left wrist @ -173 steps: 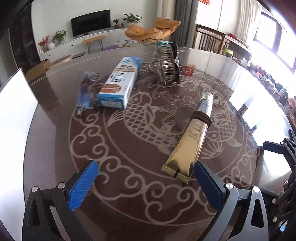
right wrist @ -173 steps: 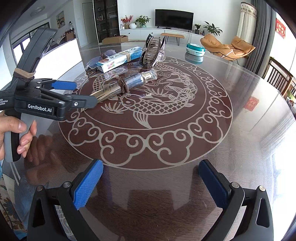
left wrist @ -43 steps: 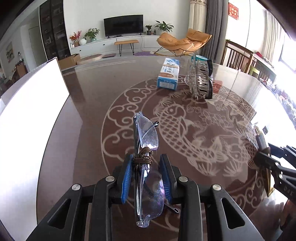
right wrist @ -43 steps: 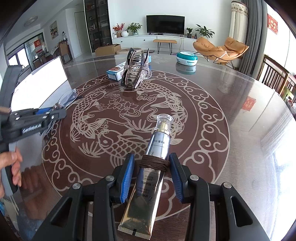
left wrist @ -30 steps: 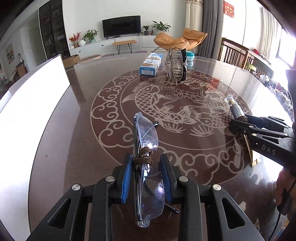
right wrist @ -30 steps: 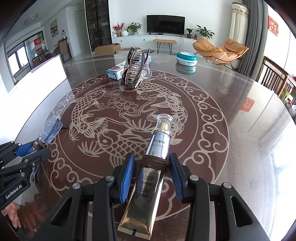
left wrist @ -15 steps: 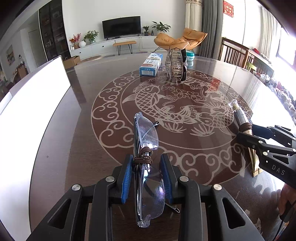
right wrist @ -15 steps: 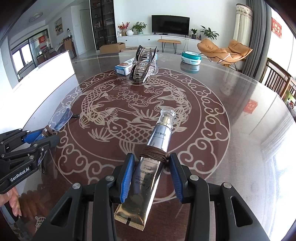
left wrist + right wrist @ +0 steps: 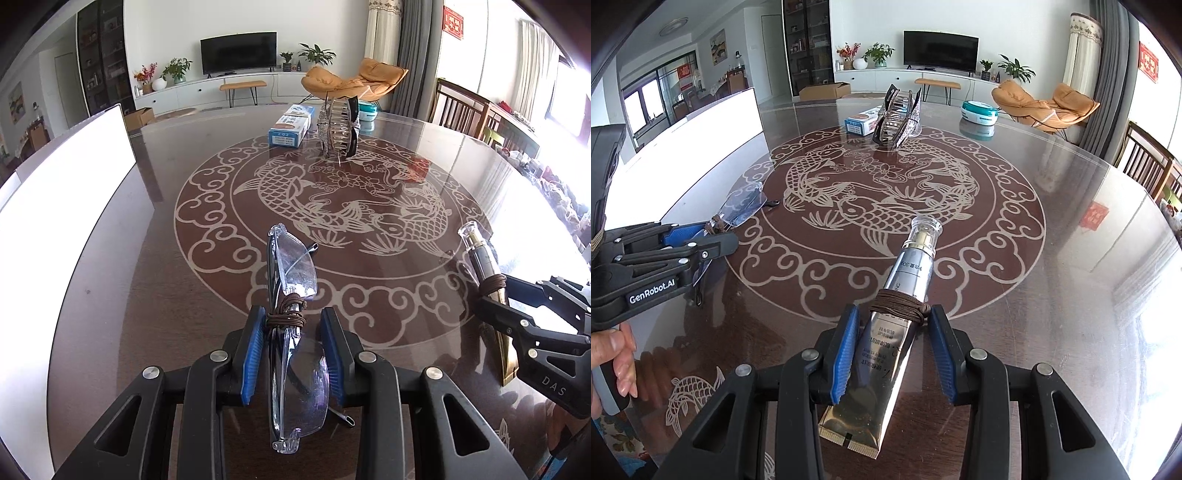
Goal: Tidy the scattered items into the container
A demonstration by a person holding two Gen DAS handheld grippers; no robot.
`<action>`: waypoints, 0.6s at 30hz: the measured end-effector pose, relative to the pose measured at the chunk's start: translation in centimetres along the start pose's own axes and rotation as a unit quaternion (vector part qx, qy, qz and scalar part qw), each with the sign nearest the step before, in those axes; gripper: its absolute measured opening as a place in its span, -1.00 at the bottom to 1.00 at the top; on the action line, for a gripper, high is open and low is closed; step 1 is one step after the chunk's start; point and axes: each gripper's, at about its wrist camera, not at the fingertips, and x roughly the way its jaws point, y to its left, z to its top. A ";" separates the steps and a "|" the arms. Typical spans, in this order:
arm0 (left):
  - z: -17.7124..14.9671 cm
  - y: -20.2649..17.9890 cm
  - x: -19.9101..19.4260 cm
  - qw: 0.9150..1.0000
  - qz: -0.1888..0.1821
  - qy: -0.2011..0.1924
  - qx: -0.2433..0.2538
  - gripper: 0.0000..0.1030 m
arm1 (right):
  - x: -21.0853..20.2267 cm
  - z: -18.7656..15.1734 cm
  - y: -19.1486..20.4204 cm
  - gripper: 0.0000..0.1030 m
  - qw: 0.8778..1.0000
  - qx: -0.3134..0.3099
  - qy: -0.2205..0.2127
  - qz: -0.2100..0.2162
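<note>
My left gripper [image 9: 291,332] is shut on clear safety glasses [image 9: 295,266] bound with brown cord, held above the table. It also shows in the right wrist view [image 9: 713,236] at the left. My right gripper [image 9: 892,325] is shut on a gold and silver cosmetic tube [image 9: 905,295] with a clear cap, wrapped in brown cord. The tube also shows in the left wrist view [image 9: 480,254] at the right. A blue and white box [image 9: 291,125] and a large rhinestone hair claw [image 9: 340,125] lie at the far side of the table. The white container [image 9: 55,206] stands along the left.
The round dark table [image 9: 1052,258] has a fish pattern under a glossy top. A teal round tin [image 9: 979,110] sits at the far edge. Wooden chairs [image 9: 469,110] stand at the right. A hand [image 9: 617,354] holds the left gripper's handle.
Both grippers hold their items as before. The right gripper with the tube has drifted slightly forward and left; the left gripper with the glasses has barely moved.
</note>
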 end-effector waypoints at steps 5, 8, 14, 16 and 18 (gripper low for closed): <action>-0.2 -0.5 -0.1 1.000 0.002 0.002 0.008 -0.40 | 0.0 0.0 0.0 -0.20 1.000 0.001 0.000 0.002; 0.0 -0.5 0.0 1.000 0.002 0.003 0.007 -0.39 | 0.0 0.0 0.0 -0.20 1.000 0.001 0.000 0.002; 0.1 -1.4 0.7 0.999 0.015 0.033 0.033 1.00 | 0.0 -0.1 0.3 0.21 1.000 -0.005 0.002 0.012; 0.0 -0.9 1.2 0.999 0.003 0.038 0.015 1.00 | 0.7 -0.1 0.6 0.91 1.000 -0.012 0.020 -0.001; -0.1 -0.6 1.5 0.999 0.012 0.038 0.003 1.00 | 0.8 0.0 0.4 0.92 1.000 -0.005 0.024 0.003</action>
